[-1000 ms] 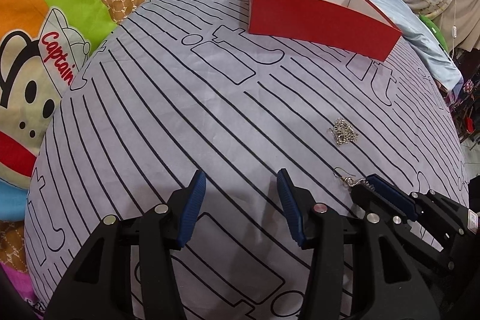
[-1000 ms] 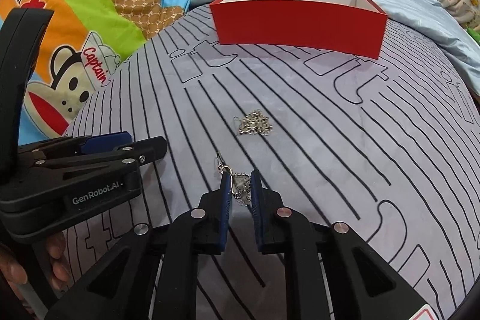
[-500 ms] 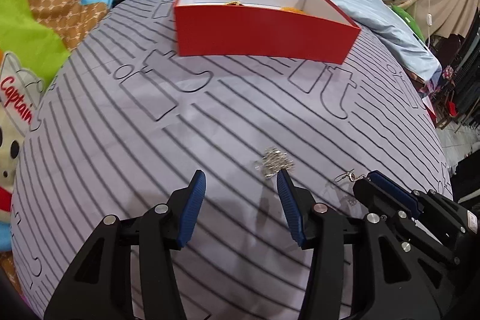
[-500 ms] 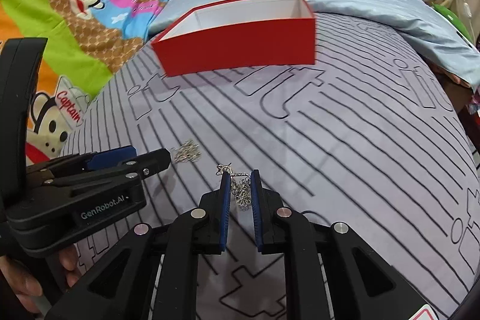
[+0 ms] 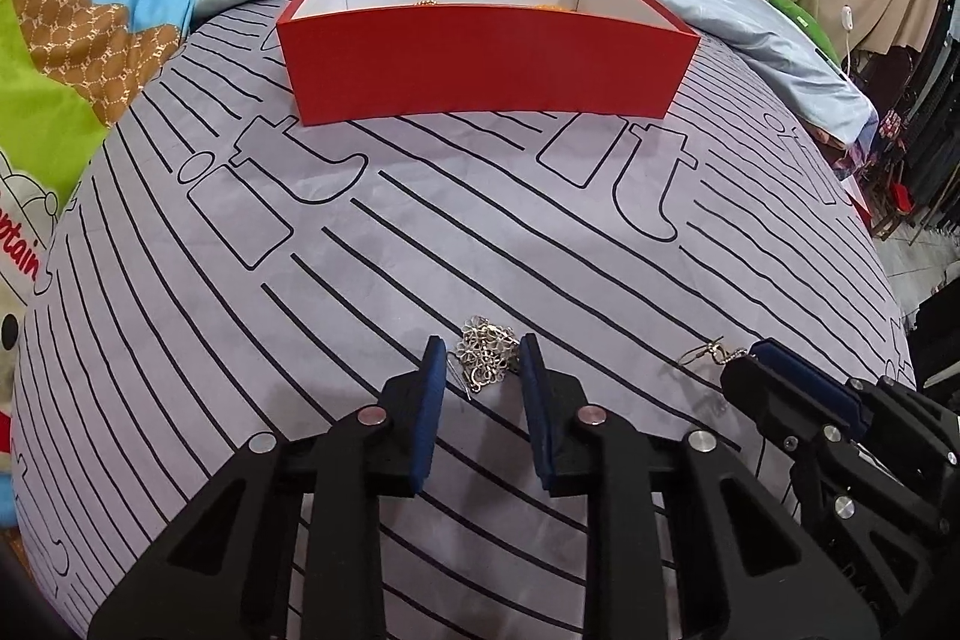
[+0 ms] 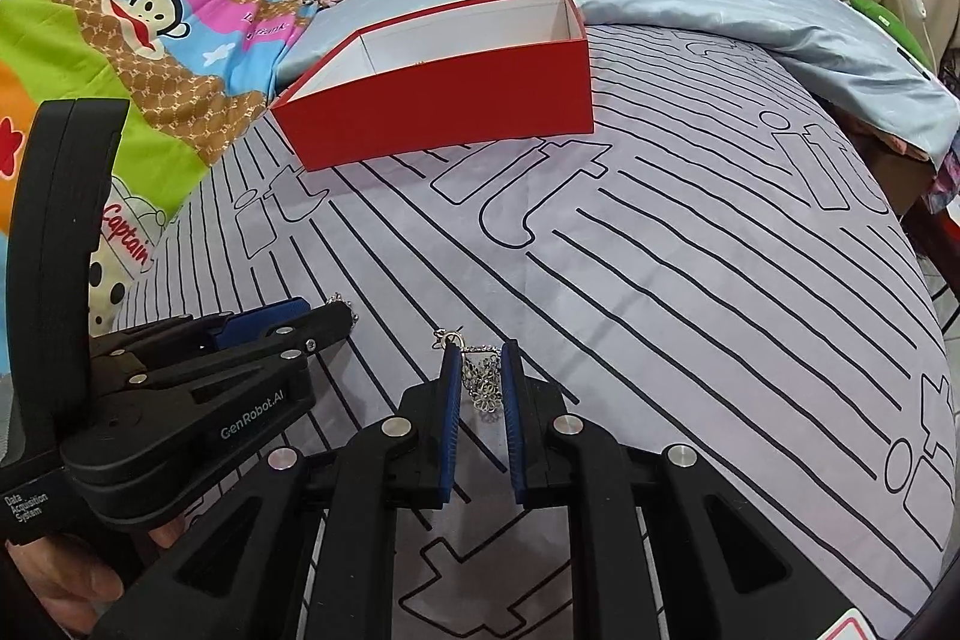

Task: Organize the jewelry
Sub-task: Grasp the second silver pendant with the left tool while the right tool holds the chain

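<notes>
1. Left claw (image 5: 483, 370): blue pads set wide, astride the silver filigree earring (image 5: 485, 353) lying on the striped grey bedsheet (image 5: 540, 250); nothing gripped
2. Right claw (image 6: 480, 370): narrow, pinching a second silver chain earring (image 6: 483, 382), hook poking out left
3. Open red cardboard box (image 5: 486, 58) lies straight ahead, well apart from both claws
4. Box contents mostly hidden by its front wall; only gold glints show
</notes>
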Available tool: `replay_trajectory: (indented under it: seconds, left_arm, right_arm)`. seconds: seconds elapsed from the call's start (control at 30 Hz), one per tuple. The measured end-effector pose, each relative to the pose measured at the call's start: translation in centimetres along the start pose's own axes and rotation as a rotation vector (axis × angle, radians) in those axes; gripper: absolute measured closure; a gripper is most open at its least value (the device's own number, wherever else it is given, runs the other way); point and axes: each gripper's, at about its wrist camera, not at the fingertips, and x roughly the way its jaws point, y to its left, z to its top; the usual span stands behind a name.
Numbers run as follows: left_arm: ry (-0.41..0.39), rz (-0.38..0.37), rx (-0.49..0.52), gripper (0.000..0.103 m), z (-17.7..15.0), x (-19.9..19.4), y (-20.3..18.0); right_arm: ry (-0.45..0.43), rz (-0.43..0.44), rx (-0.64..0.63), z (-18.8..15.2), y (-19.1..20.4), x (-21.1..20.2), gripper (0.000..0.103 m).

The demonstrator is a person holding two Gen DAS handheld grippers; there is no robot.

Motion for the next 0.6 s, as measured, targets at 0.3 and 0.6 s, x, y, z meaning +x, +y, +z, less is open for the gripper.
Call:
replay_trajectory:
  seconds: [0.3, 0.6]
  left_arm:
    - [0.009, -0.030, -0.021, 0.103, -0.4, -0.6, 0.8]
    - [-0.018, -0.032, -0.062, 0.103, -0.7, -2.4, 3.0]
  right_arm:
    - [-0.014, 0.009, -0.012, 0.1, 0.5, -0.6, 0.090]
    - [-0.021, 0.019, -0.013, 0.3, 0.9, -0.9, 0.090]
